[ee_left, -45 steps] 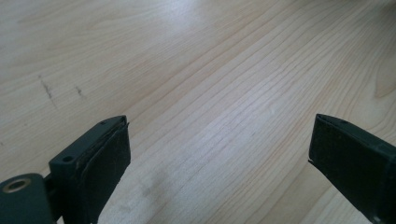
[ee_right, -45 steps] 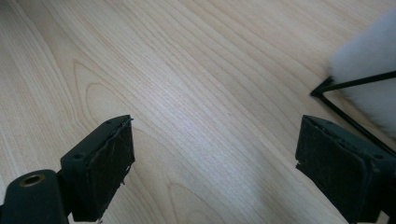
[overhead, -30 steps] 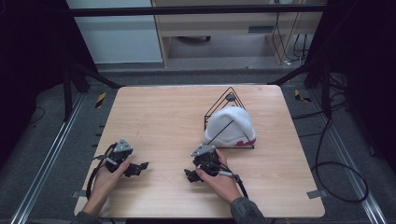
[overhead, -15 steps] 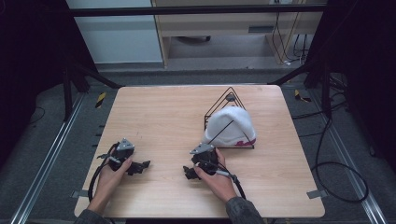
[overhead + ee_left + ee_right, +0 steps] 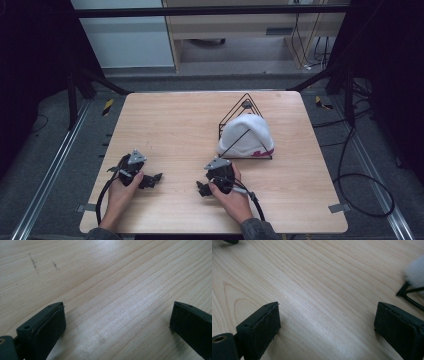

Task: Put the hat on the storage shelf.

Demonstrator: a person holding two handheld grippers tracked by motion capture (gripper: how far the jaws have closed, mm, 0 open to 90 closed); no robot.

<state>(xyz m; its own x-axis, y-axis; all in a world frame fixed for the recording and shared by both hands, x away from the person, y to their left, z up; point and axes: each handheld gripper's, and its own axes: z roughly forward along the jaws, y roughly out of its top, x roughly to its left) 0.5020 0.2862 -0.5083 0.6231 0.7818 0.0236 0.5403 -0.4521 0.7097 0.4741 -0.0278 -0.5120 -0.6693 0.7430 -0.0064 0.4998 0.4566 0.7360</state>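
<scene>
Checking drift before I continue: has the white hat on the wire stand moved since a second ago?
No. The white hat sits on the black wire stand at the same spot relative to the table's far right corner.

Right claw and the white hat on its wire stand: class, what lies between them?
Only bare wood of the table lies between the right claw and the white hat on its wire stand, seen in the high view.

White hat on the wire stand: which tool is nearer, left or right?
Right. The right tool sits on the table just in front of the white hat, slightly to its left; the left tool lies farther left. Both open, empty.
</scene>
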